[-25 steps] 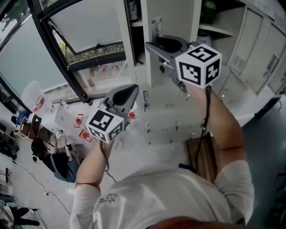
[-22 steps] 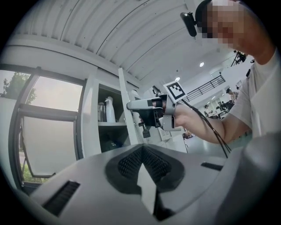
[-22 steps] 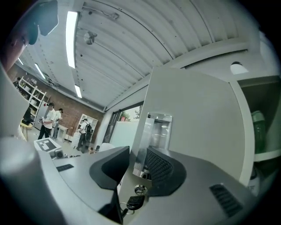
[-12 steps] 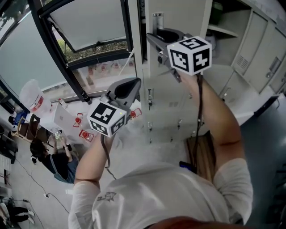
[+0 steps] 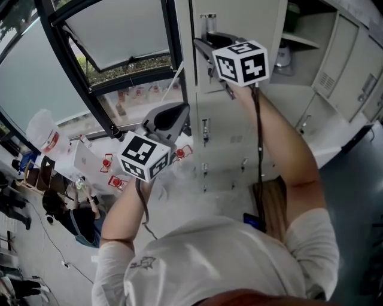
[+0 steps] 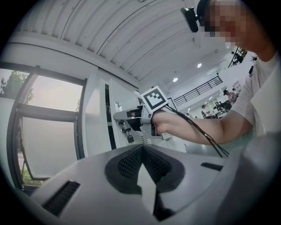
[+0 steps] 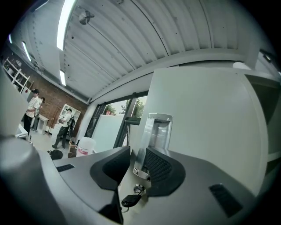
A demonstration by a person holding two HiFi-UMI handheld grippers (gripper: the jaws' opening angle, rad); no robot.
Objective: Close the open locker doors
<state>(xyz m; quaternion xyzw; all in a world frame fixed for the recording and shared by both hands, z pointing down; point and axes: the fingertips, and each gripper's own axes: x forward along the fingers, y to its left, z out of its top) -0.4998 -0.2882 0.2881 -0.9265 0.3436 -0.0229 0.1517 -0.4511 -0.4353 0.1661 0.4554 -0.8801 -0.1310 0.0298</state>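
Note:
A white locker door stands at the top of the head view, with a metal handle recess near its left edge. My right gripper is raised against that door. In the right gripper view its jaws are closing with the handle between them, a gap still showing at the left pad. A key hangs from the lock just below. My left gripper hangs lower left, shut and empty, clear of the lockers; its pads meet at the tips.
To the door's right is an open compartment with a shelf and a jar. Closed lockers with hanging keys lie below. A dark window frame runs on the left, with people and a laptop far below.
The locker door has swung further round and the right gripper has moved up and left with it. The left gripper has hardly moved.

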